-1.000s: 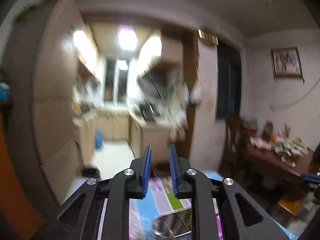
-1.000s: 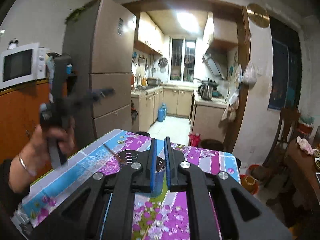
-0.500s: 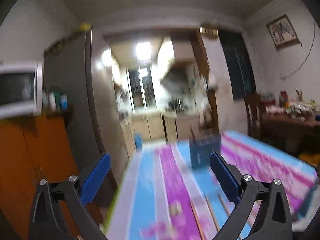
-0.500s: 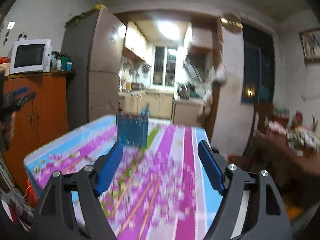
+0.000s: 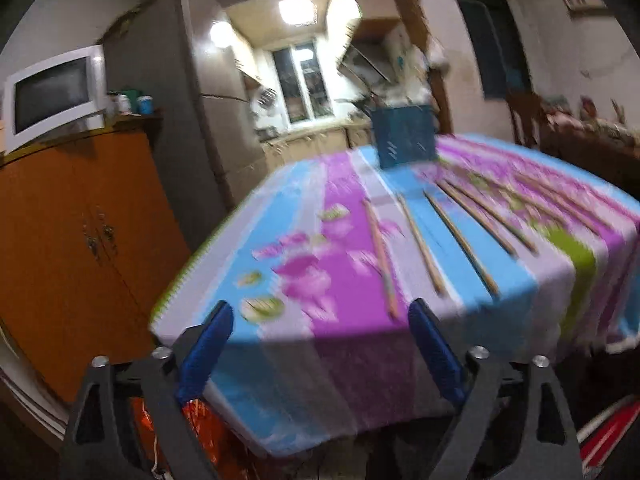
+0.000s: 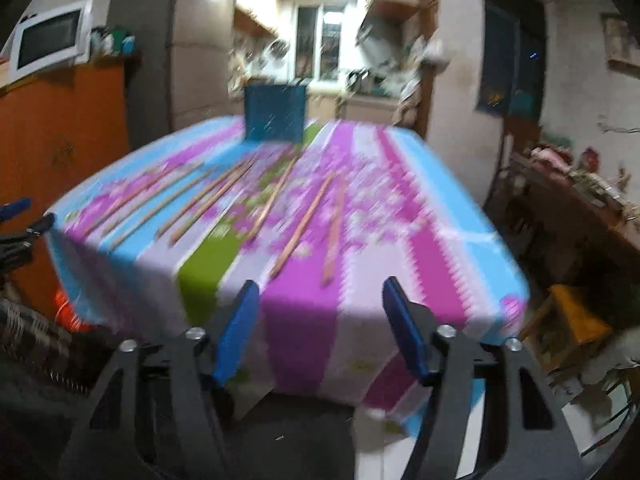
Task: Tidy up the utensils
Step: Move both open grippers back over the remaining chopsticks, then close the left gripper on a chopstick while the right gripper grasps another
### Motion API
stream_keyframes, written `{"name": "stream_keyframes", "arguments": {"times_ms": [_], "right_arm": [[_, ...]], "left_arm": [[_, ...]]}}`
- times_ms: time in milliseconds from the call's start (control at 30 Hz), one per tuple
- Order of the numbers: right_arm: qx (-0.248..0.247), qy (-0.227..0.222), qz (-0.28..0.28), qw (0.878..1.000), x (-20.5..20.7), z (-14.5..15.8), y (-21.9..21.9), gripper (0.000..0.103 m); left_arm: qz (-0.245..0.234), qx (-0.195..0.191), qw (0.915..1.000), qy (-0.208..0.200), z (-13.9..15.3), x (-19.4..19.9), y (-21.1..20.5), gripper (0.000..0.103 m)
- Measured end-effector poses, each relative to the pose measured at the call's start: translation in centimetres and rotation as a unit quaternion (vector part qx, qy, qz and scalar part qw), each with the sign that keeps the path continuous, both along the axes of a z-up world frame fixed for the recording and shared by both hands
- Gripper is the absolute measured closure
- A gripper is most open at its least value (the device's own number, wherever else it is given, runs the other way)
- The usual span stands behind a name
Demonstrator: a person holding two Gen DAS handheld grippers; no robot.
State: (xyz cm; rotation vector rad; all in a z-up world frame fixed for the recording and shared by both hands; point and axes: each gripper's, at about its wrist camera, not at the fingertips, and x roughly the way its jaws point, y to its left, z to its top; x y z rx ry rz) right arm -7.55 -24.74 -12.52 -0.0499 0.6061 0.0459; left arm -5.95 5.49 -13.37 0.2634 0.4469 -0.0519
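Listener: Progress so far?

Describer: Chopsticks (image 5: 460,236), many of them, lie loose in a fanned row on the flowered tablecloth (image 5: 348,280). The blue holder (image 5: 404,136) stands at the table's far end, well apart from them. Blur hides whether anything is inside it.

Listener: And the grippers?

Describer: Left gripper (image 5: 320,344) and right gripper (image 6: 316,324) hover off the near table edge, jaws apart and closing, nothing between them. By my judgement, sorting has barely begun; every visible chopstick remains to collect.
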Motion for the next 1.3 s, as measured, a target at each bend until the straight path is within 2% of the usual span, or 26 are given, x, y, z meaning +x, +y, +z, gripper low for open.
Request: {"name": "stream_keyframes", "arguments": {"times_ms": [33, 133, 300, 433, 500, 567, 633, 667, 900, 933, 967, 1033, 1300], "right_arm": [[0.003, 0.003, 0.005, 1.000, 0.1, -0.2, 0.1, 0.061], [-0.002, 0.000, 0.012, 1.000, 0.2, -0.6, 0.8, 0.071], [-0.003, -0.006, 0.014, 1.000, 0.1, -0.5, 1.3, 0.071], [-0.005, -0.009, 0.014, 1.000, 0.3, -0.4, 1.3, 0.071], [-0.005, -0.007, 0.013, 1.000, 0.3, -0.5, 1.1, 0.071], [-0.007, -0.008, 0.012, 1.000, 0.3, -0.5, 1.1, 0.071], [-0.012, -0.011, 0.011, 1.000, 0.3, -0.4, 1.2, 0.072], [-0.014, -0.011, 0.012, 1.000, 0.3, -0.4, 1.2, 0.075], [-0.016, -0.001, 0.022, 1.000, 0.7, -0.6, 1.8, 0.079], [-0.016, 0.000, 0.025, 1.000, 0.8, -0.6, 1.9, 0.080], [-0.017, 0.000, 0.026, 1.000, 0.9, -0.6, 2.1, 0.080], [-0.020, -0.001, 0.027, 0.999, 1.2, -0.5, 2.4, 0.080], [-0.041, -0.009, 0.005, 0.999, 3.7, -0.9, 3.7, 0.080]], "left_arm": [[-0.015, -0.007, 0.9998, 0.013, -0.5, -0.1, -0.3, 0.029], [-0.029, -0.017, 0.9993, 0.017, -0.7, -0.3, -0.6, 0.033], [-0.055, -0.011, 0.9984, 0.009, -0.3, -0.4, -1.7, 0.033], [-0.034, -0.028, 0.9989, 0.014, -0.4, 0.8, -1.3, 0.033], [-0.036, -0.026, 0.9989, 0.017, -0.8, 1.4, -1.5, 0.038], [-0.046, -0.026, 0.9984, 0.022, -1.1, 1.9, -1.9, 0.049], [-0.046, -0.028, 0.9980, 0.033, -1.6, 2.6, -2.0, 0.055], [-0.044, -0.030, 0.9980, 0.034, -1.6, 2.8, -1.9, 0.056], [-0.045, -0.040, 0.9973, 0.041, -2.2, 3.9, -1.6, 0.060], [-0.048, -0.047, 0.9968, 0.044, -2.2, 4.0, -1.4, 0.066], [-0.049, -0.052, 0.9964, 0.045, -2.2, 4.1, -1.3, 0.077], [-0.051, -0.061, 0.9958, 0.045, -2.3, 4.2, -1.1, 0.083], [-0.050, -0.064, 0.9961, 0.036, -2.4, 4.6, -1.3, 0.085]]}}
